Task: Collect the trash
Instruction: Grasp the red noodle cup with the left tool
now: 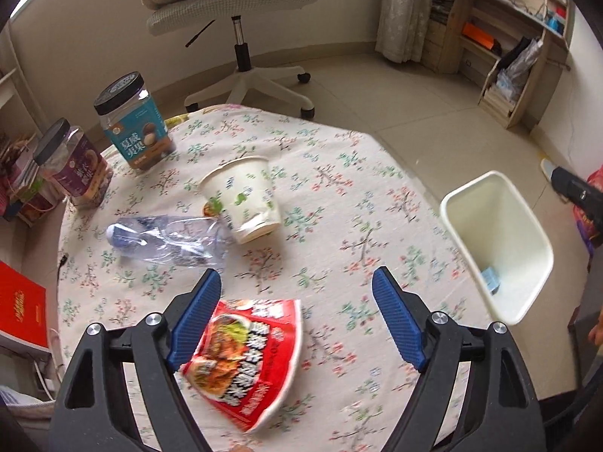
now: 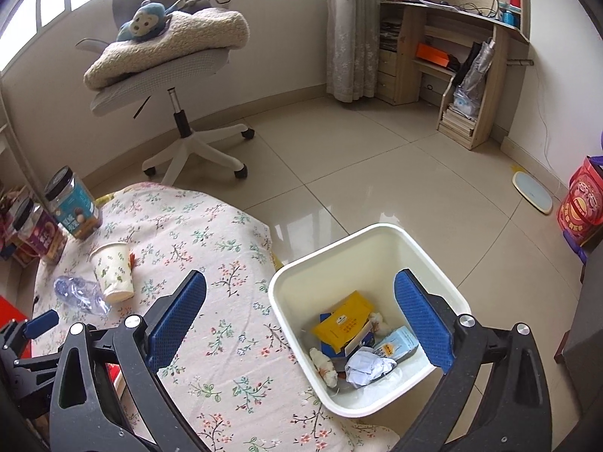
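Blue-padded left gripper (image 1: 296,282) points steeply down over the flowered table (image 1: 339,196), fingers released wide, nothing grasped; the red snack wrapper (image 1: 245,358) lies flat below, beside the left pad. Right gripper (image 2: 300,290) hangs spread and empty above the white bin (image 2: 301,275), which stands against the table edge, bare floor beyond

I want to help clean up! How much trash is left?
Some is binned: the white plastic bin holds a yellow box and crumpled paper. Both grippers are empty. Left: red snack wrapper, paper cup, crushed clear bottle.
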